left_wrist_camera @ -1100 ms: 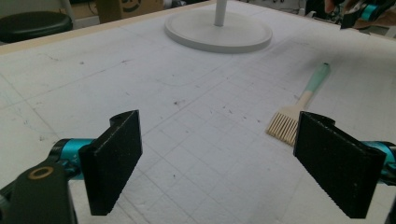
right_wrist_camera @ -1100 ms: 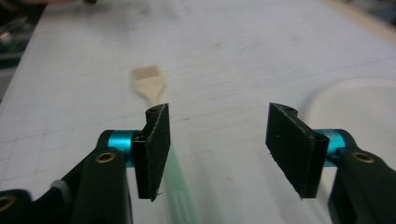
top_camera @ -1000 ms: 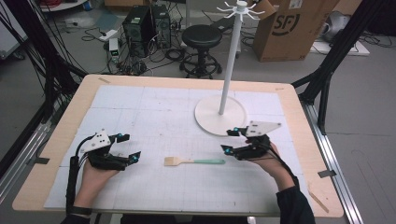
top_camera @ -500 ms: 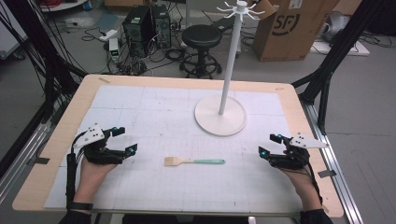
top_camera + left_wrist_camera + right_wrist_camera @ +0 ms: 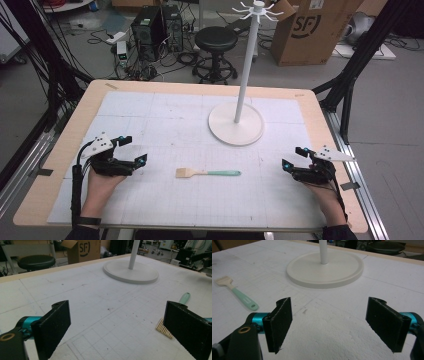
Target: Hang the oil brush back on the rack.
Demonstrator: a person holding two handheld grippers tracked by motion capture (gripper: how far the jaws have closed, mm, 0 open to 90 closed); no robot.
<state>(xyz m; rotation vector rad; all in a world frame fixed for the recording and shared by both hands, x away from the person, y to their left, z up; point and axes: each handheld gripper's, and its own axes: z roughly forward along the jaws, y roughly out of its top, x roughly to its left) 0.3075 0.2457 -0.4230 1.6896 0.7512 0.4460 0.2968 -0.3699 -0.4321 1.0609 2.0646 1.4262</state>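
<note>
A brush [image 5: 207, 173] with a mint-green handle and tan bristles lies flat on the white mat at the front middle. My left gripper [image 5: 135, 149] rests on the mat to its left and points toward it. Its jaws have just been opening, with nothing between them. My right gripper [image 5: 293, 157] rests well to the right of the handle's end, its jaws also just opening and empty. The left gripper view shows my left gripper [image 5: 120, 325] wide apart, with the bristles [image 5: 163, 327] beside its right jaw. In the right gripper view my right gripper [image 5: 332, 322] has the brush [image 5: 237, 293] far off to its left.
A white stand with a round base [image 5: 252, 134] and a tall pole [image 5: 247, 65] topped with hooks stands at the back middle of the mat. The wooden table edge [image 5: 332, 150] runs close behind my right hand. Beyond the table are a stool [image 5: 216, 37] and a cardboard box [image 5: 310, 30].
My right gripper has moved from beside the brush handle's end out to the right, near the table's right edge. The left hand and the brush have stayed put.
</note>
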